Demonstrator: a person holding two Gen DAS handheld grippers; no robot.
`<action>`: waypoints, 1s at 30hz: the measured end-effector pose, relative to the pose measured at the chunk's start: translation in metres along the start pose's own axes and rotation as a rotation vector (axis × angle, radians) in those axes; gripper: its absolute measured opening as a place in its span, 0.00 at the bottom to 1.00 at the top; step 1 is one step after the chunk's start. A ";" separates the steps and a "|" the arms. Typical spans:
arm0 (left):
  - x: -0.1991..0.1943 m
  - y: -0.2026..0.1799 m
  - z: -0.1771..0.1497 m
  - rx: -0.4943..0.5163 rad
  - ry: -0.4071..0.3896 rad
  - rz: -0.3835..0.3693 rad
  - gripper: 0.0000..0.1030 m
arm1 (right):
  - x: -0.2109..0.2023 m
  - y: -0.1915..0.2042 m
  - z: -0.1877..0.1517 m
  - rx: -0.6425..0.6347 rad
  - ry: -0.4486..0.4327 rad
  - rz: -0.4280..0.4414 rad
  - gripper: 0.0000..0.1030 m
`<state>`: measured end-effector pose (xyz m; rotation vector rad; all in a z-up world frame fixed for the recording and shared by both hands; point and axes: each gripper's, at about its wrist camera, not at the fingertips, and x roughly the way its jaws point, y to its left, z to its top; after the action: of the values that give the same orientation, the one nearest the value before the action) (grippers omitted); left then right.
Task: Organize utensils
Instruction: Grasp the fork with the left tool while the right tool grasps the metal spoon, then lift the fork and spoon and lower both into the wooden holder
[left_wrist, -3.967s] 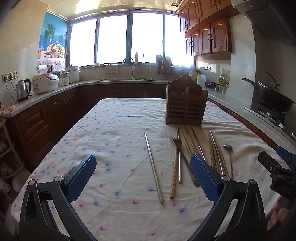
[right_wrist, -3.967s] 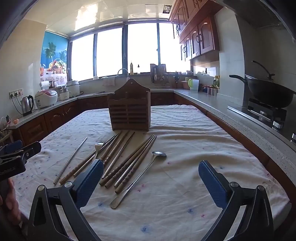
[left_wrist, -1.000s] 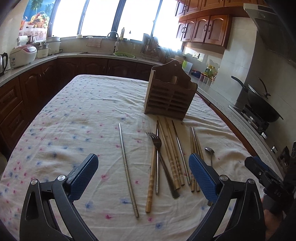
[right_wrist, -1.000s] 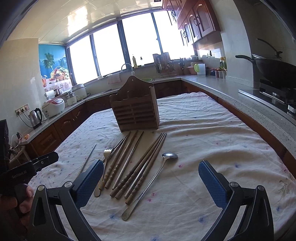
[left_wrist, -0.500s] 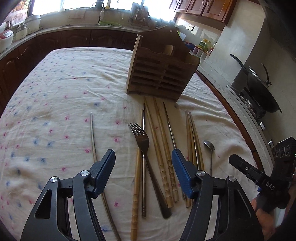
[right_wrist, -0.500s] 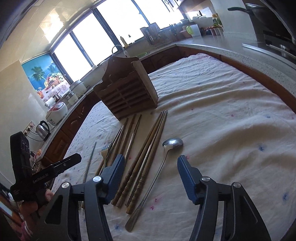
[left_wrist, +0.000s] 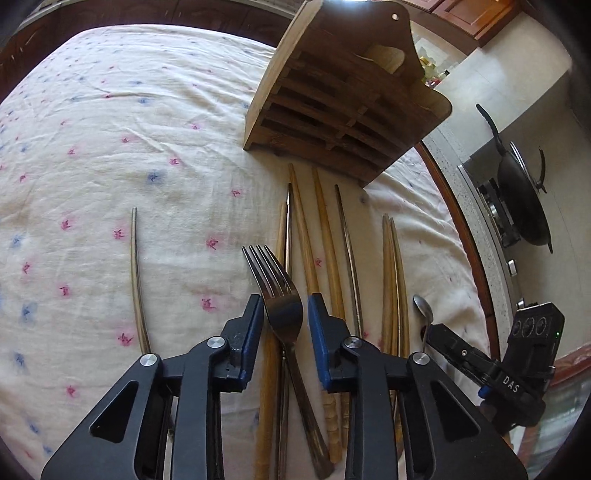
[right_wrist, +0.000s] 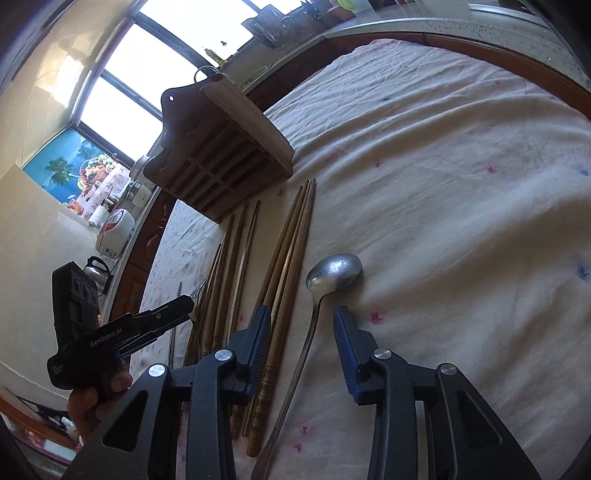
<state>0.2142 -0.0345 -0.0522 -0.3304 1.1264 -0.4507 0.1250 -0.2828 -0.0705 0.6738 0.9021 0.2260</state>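
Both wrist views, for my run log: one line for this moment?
left gripper: closing, astride fork | right gripper: closing, astride spoon | nothing lifted

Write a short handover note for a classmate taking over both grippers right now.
Left gripper: fingers closing around the fork, not yet pinching it.
Right gripper: fingers closing around the spoon handle, gap on both sides.
Wooden holder stands behind the row; chopsticks and one metal stick lie on the cloth.
Done: nothing visibly stowed.
Left: grip, lift, sort everything into the holder.
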 end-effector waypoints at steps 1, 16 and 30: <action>0.001 0.003 0.002 -0.014 -0.003 -0.015 0.19 | 0.001 -0.001 0.001 0.009 0.000 0.008 0.34; -0.033 0.007 -0.001 -0.036 -0.075 -0.125 0.02 | -0.016 0.012 0.009 -0.007 -0.073 0.056 0.02; -0.123 -0.026 -0.005 0.095 -0.318 -0.111 0.02 | -0.070 0.081 0.029 -0.229 -0.262 0.036 0.02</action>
<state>0.1611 0.0045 0.0552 -0.3680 0.7777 -0.5275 0.1124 -0.2642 0.0378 0.4931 0.6022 0.2619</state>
